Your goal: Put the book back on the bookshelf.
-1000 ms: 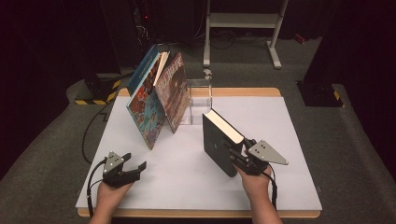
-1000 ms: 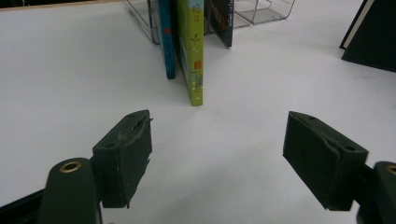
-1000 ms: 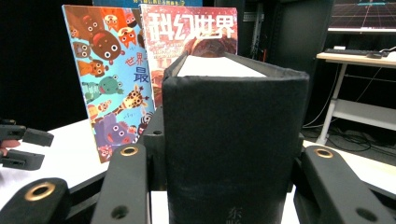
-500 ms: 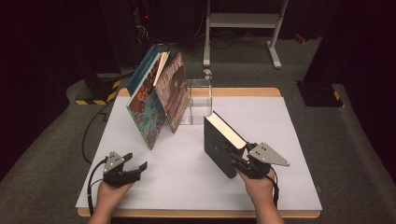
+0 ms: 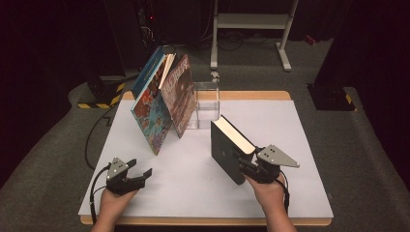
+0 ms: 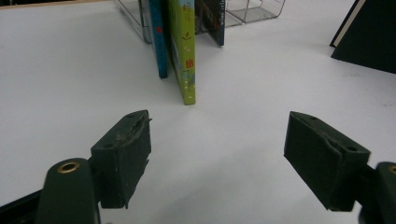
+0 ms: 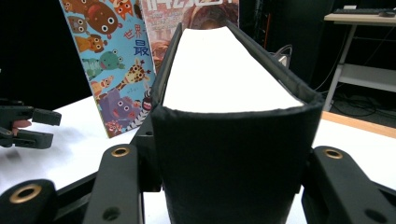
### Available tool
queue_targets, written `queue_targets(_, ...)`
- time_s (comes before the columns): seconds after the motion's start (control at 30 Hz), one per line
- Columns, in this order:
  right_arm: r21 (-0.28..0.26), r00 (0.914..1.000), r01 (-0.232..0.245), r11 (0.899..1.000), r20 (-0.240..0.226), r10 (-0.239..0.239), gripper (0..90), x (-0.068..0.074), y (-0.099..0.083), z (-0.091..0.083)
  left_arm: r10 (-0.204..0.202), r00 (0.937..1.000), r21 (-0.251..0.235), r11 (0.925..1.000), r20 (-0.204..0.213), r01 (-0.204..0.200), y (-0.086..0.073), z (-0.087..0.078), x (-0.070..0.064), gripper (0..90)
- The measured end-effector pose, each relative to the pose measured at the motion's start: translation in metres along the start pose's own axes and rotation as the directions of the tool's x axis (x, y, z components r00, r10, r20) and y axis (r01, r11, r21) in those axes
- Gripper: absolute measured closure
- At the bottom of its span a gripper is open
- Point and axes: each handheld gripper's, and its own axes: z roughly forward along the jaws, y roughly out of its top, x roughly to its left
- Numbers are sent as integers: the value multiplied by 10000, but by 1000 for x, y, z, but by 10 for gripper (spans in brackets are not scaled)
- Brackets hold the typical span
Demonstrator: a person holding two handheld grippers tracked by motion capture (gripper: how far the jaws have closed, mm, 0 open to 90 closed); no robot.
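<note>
the black book (image 5: 231, 149) stands upright at the table's (image 5: 309, 145) centre-right, clamped at its spine end by the right gripper (image 5: 247, 166). judged best: keep it vertical and carry it toward eleven o'clock, beside the leaning picture books (image 5: 164, 104) at the clear rack (image 5: 207, 102). the left gripper (image 5: 138, 175) rests at seven o'clock, jaws apart, holding nothing.

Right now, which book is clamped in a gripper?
The thick black book, upright in the right gripper. The illustrated books lean against the clear rack, untouched.
</note>
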Motion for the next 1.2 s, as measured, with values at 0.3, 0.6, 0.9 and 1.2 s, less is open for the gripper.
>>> queue_targets(0.3,317,9995,-203,9993,-244,211,443,-1,7,2,-58,10000,-26,10000,75,58,-1,0,1,226)
queue_targets(0.6,270,9990,-356,9990,279,348,430,5,17,10,-88,9999,-52,9999,80,88,-1,-1,1,226)
queue_targets(0.9,427,9992,-355,9985,189,347,454,5,18,12,-127,9999,-72,9999,96,128,-2,0,2,226)
queue_targets(1.2,445,9996,248,9987,148,-254,520,5,19,10,-110,9999,-82,9999,69,111,-2,1,2,227)
